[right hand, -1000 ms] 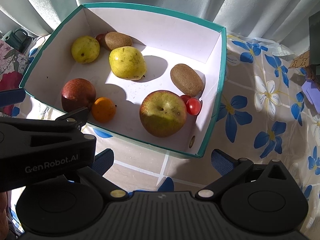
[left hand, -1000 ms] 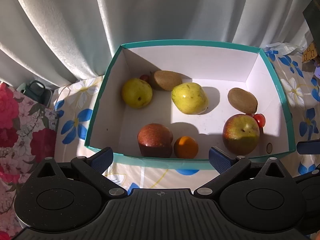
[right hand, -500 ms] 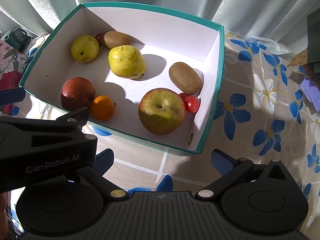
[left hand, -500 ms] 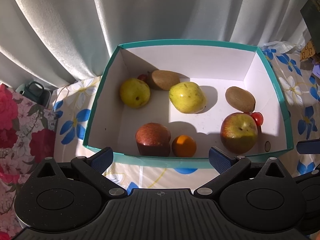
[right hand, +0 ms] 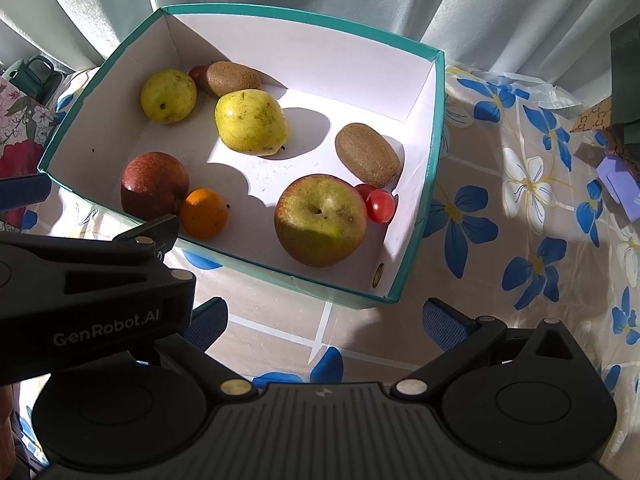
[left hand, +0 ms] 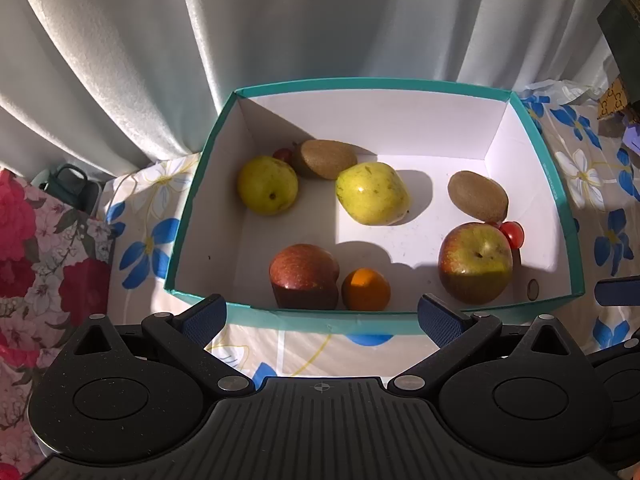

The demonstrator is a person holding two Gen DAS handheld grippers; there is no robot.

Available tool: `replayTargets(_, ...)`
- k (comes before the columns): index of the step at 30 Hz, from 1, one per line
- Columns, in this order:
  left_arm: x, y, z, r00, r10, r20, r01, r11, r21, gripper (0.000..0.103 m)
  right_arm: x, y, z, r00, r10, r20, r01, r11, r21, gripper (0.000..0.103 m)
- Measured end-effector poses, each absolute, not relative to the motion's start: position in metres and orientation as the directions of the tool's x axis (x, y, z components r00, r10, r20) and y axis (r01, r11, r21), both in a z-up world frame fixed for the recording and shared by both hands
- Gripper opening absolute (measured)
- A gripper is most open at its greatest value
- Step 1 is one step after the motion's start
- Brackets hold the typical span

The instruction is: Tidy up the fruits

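Note:
A teal box with white inside holds the fruit: two yellow pears, two kiwis, a red apple, a green-red apple, an orange and cherry tomatoes. My left gripper is open and empty just in front of the box's near wall. My right gripper is open and empty, nearer the box's right corner. The left gripper's body shows in the right wrist view.
The box stands on a tablecloth with blue flowers. White curtains hang right behind it. A floral bag and a green container are at the left. Small boxes lie at the right edge.
Both grippers have drawn back slightly from the box, which sits a little farther and higher in both views. The fruit has not moved.

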State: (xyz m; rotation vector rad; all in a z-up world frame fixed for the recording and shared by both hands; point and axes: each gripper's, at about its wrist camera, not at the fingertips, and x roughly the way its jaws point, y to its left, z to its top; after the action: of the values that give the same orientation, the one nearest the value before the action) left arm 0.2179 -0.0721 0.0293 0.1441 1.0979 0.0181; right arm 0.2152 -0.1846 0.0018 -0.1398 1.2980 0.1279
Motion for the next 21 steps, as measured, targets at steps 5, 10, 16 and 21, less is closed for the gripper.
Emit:
replayTargets(5,0.2176,-0.0728,0.0291,0.456,0.088,-0.886,0.056,0.99,0.127,0.103,0.214,-0.1852,0.0025,0.264,0.015,-0.964,-0.172,0.985,-0.031,0.103)
replayTargets(10,0.216,-0.0731,0.0298,0.459,0.095,-0.883,0.058,0.989,0.136,0.103,0.2123,-0.1853,0.0029,0.268,0.011,-0.963,-0.172,0.984,-0.036,0.103)
replayTargets(16,0.2153,-0.0731,0.0304,0.46,0.091,-0.883,0.061,0.989,0.134,0.103,0.2111,-0.1858,0.0036,0.271,0.011,-0.963,-0.173,0.984,-0.038,0.103)
replayTargets(21,0.215,-0.0734,0.0303,0.458,0.089,-0.884,0.062,0.989,0.132,0.103,0.2098,-0.1858,0.0044,0.272,0.011,-0.962,-0.172,0.984,-0.038,0.103)
